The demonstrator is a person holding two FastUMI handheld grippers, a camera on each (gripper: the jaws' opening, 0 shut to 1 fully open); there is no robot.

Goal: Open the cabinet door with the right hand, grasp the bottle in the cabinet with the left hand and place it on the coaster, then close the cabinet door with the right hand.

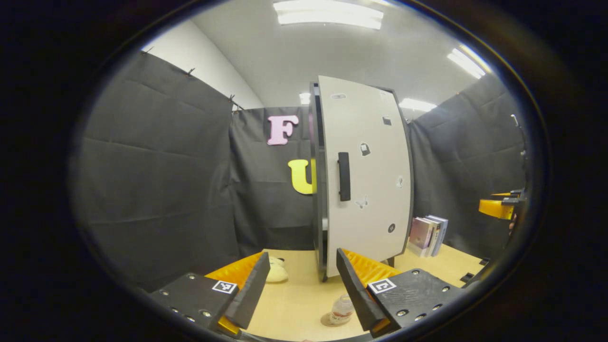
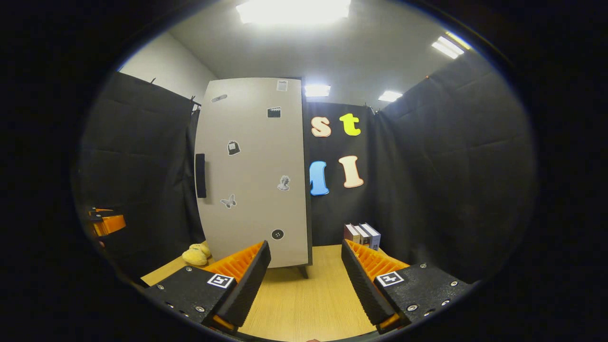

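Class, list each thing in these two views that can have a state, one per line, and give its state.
cabinet door: shut, or nearly shut
bottle: upright on the coaster
left gripper: open, holding nothing
right gripper: open, holding nothing
books: standing upright on the table
yellow soft toy: lying on the table beside the cabinet

you're in a makeshift recording booth inside an office-like room: black cloth walls (image 2: pixel 451 156) pinned up around a wooden table (image 2: pixel 308 294), a white cabinet (image 2: pixel 254 171) and some books (image 2: pixel 363 235) on it, fluorescent ceiling panels (image 2: pixel 292 10) overhead.
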